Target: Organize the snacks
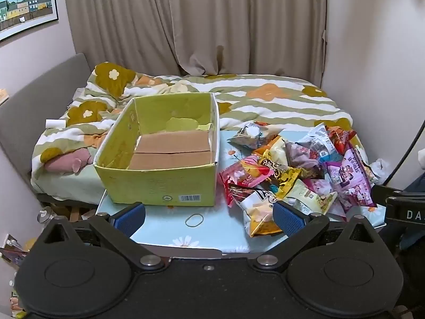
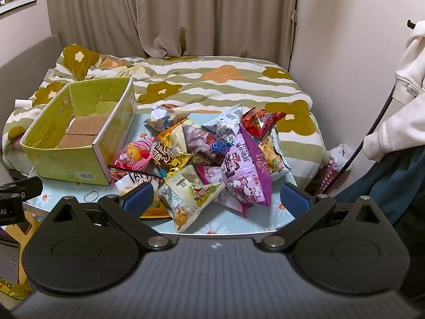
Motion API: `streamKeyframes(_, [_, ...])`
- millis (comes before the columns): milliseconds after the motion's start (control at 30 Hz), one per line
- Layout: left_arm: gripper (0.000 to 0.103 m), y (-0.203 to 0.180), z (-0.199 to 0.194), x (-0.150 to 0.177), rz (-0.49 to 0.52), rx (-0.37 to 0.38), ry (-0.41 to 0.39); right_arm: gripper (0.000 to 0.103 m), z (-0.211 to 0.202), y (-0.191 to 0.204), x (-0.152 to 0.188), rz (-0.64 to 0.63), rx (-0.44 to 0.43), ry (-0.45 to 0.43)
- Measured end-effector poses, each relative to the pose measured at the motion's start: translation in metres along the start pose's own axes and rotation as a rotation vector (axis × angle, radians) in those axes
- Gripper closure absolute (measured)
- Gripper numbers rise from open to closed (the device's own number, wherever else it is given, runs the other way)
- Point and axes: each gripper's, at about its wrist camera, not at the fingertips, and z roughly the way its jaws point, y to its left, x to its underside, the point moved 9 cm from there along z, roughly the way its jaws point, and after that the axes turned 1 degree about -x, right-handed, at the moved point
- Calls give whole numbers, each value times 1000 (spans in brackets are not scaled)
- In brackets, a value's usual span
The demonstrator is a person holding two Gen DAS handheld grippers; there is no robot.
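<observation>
Nothing sorted yet: your left gripper (image 1: 208,216) and right gripper (image 2: 216,199) both gape, holding nothing; green box (image 1: 162,183) holds no snacks, snack pile (image 2: 209,156) whole at its 3 o'clock.

yellow-green box (image 1: 162,186), light blue daisy-print table (image 1: 159,223), green-and-white striped floral blanket (image 1: 279,101), beige curtain (image 1: 199,21)

The framed picture (image 1: 25,2) runs off the corner, and the bottom snack packets (image 2: 202,156) sit buried under the heap
</observation>
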Motion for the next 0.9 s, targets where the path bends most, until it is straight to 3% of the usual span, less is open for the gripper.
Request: streamKeyframes(900, [0,1,-4,-5,-1,21,-26,0,1,0,-1,1,-1,-1])
